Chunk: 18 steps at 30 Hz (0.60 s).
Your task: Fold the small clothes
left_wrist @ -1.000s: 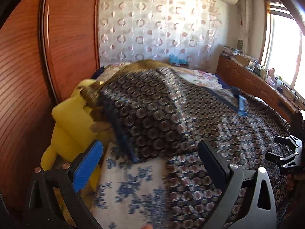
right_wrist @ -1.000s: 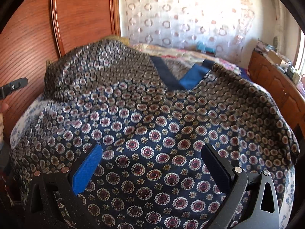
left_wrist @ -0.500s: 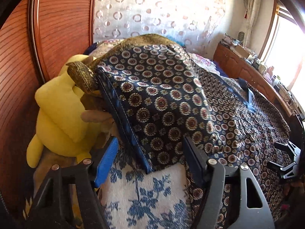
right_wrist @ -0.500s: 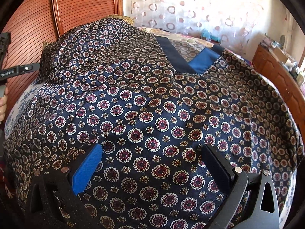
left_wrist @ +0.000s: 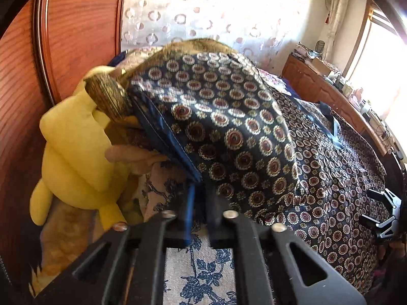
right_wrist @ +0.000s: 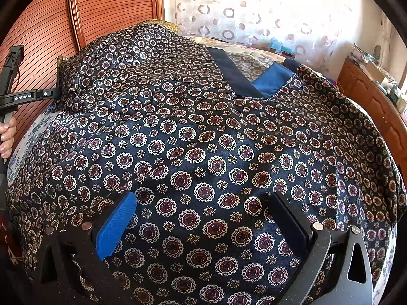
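A dark navy garment (left_wrist: 249, 137) with round red-and-cream medallions lies spread over the bed, its blue collar (right_wrist: 269, 81) at the far side. My left gripper (left_wrist: 199, 198) is shut on the garment's near-left hemmed corner; it also shows in the right wrist view (right_wrist: 54, 92), at the garment's left edge. My right gripper (right_wrist: 201, 218) is open, low over the garment's near middle, its fingers apart with cloth beneath them. In the left wrist view it (left_wrist: 381, 216) sits at the far right edge.
A yellow plush toy (left_wrist: 73, 147) lies at the left against the wooden headboard (left_wrist: 23, 101). The bed has a blue-flowered sheet (left_wrist: 198, 272). A wooden cabinet (left_wrist: 328, 94) with clutter runs along the right under the window.
My left gripper moved in on the garment's left hem and shut on it. The right gripper stayed open and shifted little.
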### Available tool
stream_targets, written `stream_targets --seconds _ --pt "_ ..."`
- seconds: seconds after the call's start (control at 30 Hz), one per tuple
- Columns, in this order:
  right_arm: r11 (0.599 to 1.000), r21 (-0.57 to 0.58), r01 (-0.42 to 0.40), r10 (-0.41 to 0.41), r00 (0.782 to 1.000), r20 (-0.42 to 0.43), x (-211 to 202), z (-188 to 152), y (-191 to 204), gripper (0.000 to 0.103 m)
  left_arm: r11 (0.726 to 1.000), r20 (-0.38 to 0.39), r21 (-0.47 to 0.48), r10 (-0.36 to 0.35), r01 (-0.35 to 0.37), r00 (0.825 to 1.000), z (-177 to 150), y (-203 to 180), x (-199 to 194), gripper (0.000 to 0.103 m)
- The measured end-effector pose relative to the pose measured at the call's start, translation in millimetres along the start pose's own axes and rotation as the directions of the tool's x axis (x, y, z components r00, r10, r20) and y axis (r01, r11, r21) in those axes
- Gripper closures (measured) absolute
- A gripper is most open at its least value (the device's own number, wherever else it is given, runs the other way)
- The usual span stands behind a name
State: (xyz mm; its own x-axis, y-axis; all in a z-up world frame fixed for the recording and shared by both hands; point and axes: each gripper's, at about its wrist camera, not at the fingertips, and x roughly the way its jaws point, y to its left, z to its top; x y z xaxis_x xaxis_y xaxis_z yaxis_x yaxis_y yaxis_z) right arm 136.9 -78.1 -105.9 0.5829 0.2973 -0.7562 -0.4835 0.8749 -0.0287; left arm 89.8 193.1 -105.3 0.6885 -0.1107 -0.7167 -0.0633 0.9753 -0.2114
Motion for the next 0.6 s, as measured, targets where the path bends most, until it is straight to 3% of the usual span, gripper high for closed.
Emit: stream_targets --seconds 0.2,0.33,0.6 --pt "1.000 0.000 -0.001 0.001 1.000 0.000 -1.4 -0.5 -1.0 0.000 0.999 0.090 0.035 -0.032 0.028 0.995 12.8 -16.1 -36.5 0.099" --pt "1.000 0.000 -0.001 0.001 1.000 0.000 -0.7 -0.2 -0.6 0.000 0.991 0.131 0.120 -0.079 0.063 0.988 34.4 -52.9 -54.5 0.099" --pt "1.000 0.001 -0.002 0.002 1.000 0.000 -1.9 -1.3 0.4 0.000 0.934 0.090 0.313 -0.211 0.174 0.973 63.4 -147.2 -47.3 0.099"
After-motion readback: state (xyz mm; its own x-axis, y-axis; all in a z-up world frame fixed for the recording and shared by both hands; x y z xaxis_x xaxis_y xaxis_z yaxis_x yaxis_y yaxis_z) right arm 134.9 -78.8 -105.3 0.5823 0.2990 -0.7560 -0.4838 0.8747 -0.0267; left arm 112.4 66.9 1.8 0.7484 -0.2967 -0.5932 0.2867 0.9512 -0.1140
